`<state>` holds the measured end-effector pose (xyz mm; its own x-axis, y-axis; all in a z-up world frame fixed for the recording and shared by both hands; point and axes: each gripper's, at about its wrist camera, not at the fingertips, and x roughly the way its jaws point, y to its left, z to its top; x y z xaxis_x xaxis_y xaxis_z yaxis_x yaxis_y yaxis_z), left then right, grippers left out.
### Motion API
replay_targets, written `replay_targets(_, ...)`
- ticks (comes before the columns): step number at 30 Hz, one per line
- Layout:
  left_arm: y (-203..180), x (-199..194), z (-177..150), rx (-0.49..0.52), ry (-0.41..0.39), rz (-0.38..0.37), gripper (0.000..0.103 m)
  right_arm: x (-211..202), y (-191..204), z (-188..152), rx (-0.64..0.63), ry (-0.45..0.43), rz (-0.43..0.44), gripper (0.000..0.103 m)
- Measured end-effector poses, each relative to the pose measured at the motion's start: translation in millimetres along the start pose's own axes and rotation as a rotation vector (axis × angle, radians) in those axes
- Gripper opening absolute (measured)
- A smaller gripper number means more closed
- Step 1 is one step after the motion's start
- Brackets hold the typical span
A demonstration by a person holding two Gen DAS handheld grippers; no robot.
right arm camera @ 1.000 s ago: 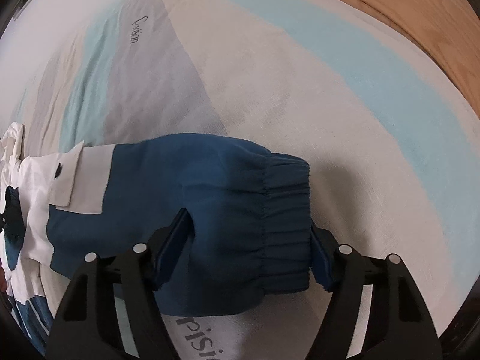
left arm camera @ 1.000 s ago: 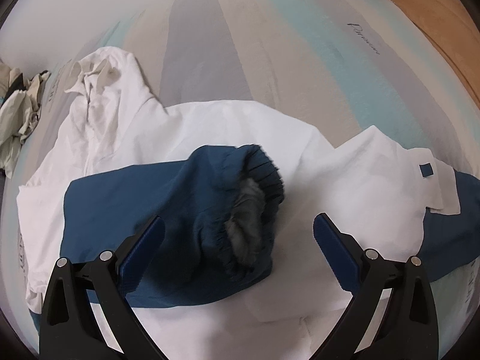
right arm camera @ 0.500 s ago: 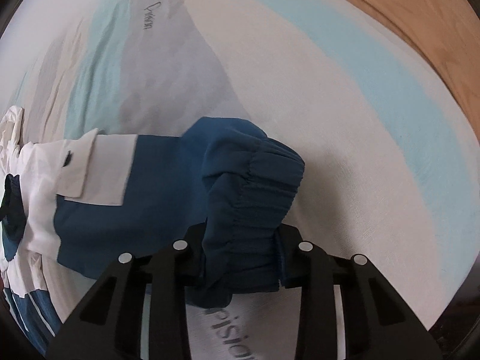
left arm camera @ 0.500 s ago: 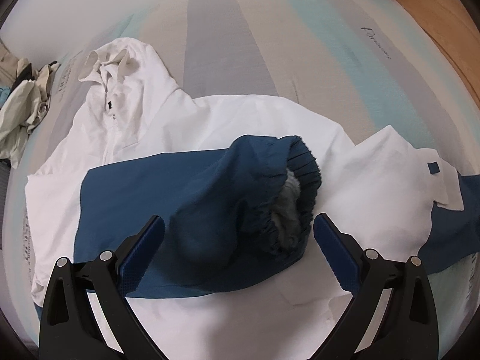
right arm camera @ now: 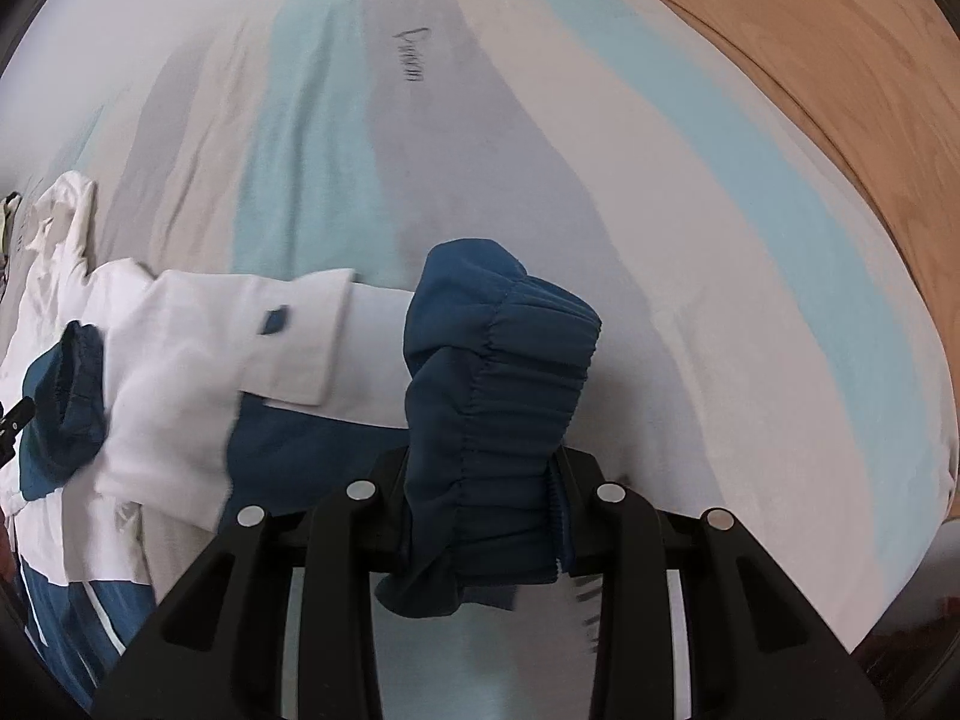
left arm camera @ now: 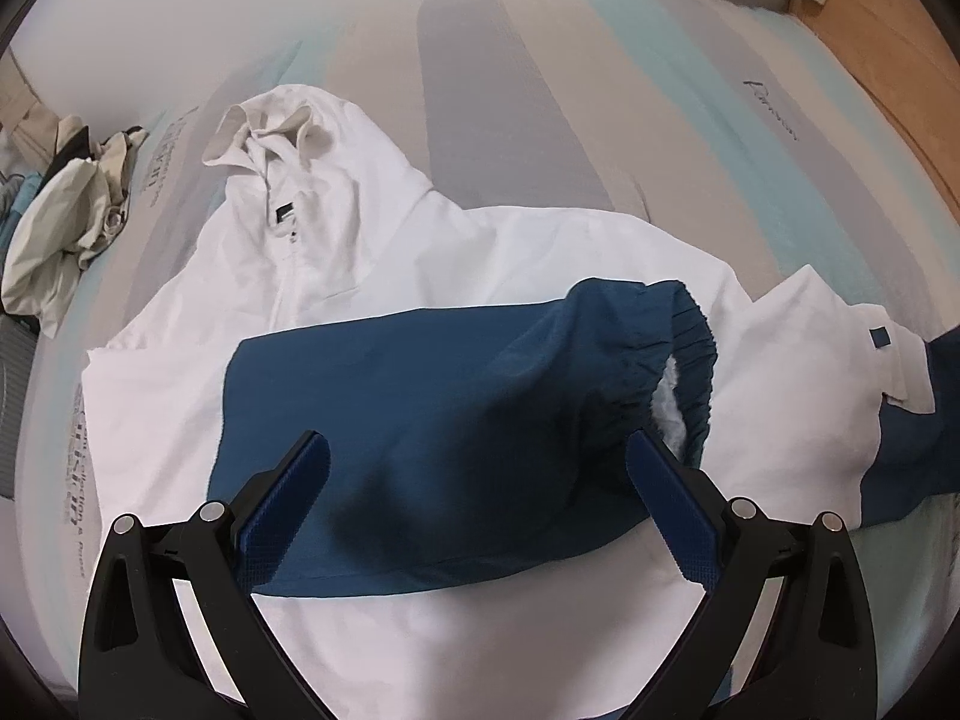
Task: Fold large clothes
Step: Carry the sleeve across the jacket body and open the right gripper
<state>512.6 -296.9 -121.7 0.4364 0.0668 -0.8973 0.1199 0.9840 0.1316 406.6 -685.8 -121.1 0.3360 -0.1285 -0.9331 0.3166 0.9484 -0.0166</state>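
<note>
A white and navy blue hooded jacket of thin woven fabric [left arm camera: 492,276] lies spread on a bed covered by a sheet striped in pale blue, grey and cream [right arm camera: 660,192]. The right gripper [right arm camera: 480,510] has its black fingers clamped on the gathered elastic cuff of the jacket's navy right sleeve [right arm camera: 504,396], and the cuff stands bunched up above the sheet with the sleeve trailing back toward the white body. The left gripper [left arm camera: 480,510] hovers over the jacket with its blue-padded fingers spread wide and holding nothing; beneath it the other navy sleeve [left arm camera: 456,420] already lies folded across the white chest, its elastic cuff gaping open. The main risk, as I judge it, is that the hold takes only the cuff, so the slack sleeve behind may twist or double under itself when carried across, leaving a lumpy fold. The slippery-looking fabric could also slide out of the fingers partway. Pulling too far might drag the whole jacket and undo the sleeve already laid. A flapped white pocket with a small blue tab [right arm camera: 282,324] sits on the sleeve near the shoulder and may crease. A crumpled heap of pale clothes [left arm camera: 66,210] lies well apart near the bed's edge, and a wooden floor [right arm camera: 840,60] shows beyond. Nothing blocks the path across the chest.
</note>
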Motion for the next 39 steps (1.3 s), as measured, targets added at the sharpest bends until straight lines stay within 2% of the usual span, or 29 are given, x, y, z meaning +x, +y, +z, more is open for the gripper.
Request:
replay_targets(7, 22, -9, -10, -0.003, -0.012, -0.012, 0.097, -23, 36, -3, -0.014, -0.031, 0.001, 0.031)
replay_targets(16, 63, -24, -24, -0.030, -0.013, -0.012, 0.097, -42, 103, 1, -0.023, -0.053, 0.014, 0.031)
replay_targets(29, 139, -47, -45, -0.087, 0.002, -0.016, 0.097, -65, 193, -2, -0.064, -0.062, 0.054, 0.031)
replay_targets(39, 200, -55, -67, -0.100, 0.024, -0.045, 0.097, -83, 279, -5, -0.107, -0.071, 0.098, 0.031)
